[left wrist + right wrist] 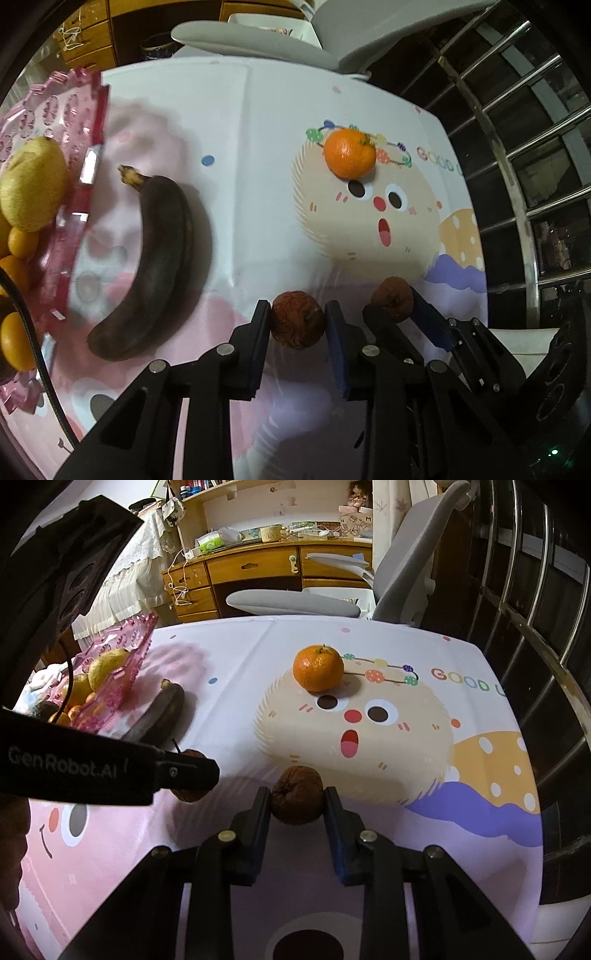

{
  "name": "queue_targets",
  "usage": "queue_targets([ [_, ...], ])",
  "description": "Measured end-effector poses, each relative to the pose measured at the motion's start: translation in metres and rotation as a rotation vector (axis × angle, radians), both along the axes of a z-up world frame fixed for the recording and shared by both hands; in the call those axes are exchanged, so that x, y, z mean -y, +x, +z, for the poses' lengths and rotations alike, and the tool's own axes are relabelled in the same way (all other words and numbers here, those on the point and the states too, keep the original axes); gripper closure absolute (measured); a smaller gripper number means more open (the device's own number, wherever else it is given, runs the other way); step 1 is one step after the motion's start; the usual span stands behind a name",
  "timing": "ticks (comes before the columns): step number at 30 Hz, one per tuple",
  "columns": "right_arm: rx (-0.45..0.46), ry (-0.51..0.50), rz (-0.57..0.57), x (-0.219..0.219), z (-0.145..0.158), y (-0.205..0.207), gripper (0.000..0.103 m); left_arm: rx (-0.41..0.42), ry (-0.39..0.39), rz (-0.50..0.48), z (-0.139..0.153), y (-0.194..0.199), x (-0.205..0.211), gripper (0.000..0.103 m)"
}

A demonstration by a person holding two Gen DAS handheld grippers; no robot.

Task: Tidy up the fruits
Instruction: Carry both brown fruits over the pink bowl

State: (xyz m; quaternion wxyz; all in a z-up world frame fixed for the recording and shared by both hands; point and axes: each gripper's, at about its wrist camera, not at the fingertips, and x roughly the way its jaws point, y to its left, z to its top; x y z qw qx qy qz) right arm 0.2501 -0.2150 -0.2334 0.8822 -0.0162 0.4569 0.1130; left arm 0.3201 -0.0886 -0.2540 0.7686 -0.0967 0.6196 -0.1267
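Note:
My left gripper [298, 325] is shut on a wrinkled reddish-brown fruit [297, 324] just above the cloth. My right gripper [297, 800] is shut on a second wrinkled brown fruit [296, 794], which also shows in the left wrist view [392, 298]. The two grippers are side by side; the left one shows in the right wrist view [192, 775]. An orange [349, 153] [318, 667] sits farther back on the cartoon tablecloth. A blackened banana [155, 262] [159, 712] lies at left beside a pink tray [79, 155] [125, 657] holding a yellow pear [33, 188] and small oranges [18, 243].
A grey office chair [295, 602] stands at the table's far edge, with a wooden desk [258, 568] behind it. A metal railing [535, 609] runs along the right side. The tablecloth [229, 653] covers the whole table.

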Motion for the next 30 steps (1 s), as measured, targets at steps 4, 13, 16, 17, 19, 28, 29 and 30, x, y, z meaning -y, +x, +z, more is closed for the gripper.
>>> queue_targets([
  [4,0.014,0.004,0.005,-0.007,0.013,-0.004,0.074,0.030,-0.009,0.013,0.018,-0.008,-0.010,0.075],
  [13,0.045,0.004,0.024,-0.027,0.042,-0.020,0.074,0.083,-0.040,0.055,0.057,-0.035,-0.049,0.075],
  [16,0.052,-0.001,0.024,-0.036,0.050,-0.024,0.074,0.097,-0.050,0.066,0.068,-0.048,-0.067,0.075],
  [17,0.056,-0.003,0.023,-0.041,0.053,-0.026,0.074,0.100,-0.054,0.069,0.071,-0.051,-0.072,0.075],
  [19,0.065,-0.006,0.022,-0.049,0.059,-0.030,0.074,0.109,-0.063,0.075,0.078,-0.060,-0.086,0.075],
  [28,0.100,-0.021,-0.018,-0.095,0.083,-0.046,0.074,0.137,-0.084,0.047,0.100,-0.088,-0.146,0.075],
  [29,0.102,-0.017,-0.026,-0.100,0.084,-0.047,0.074,0.138,-0.085,0.042,0.102,-0.090,-0.152,0.075],
  [30,0.102,-0.015,-0.034,-0.104,0.086,-0.048,0.074,0.141,-0.085,0.035,0.104,-0.092,-0.159,0.075],
])
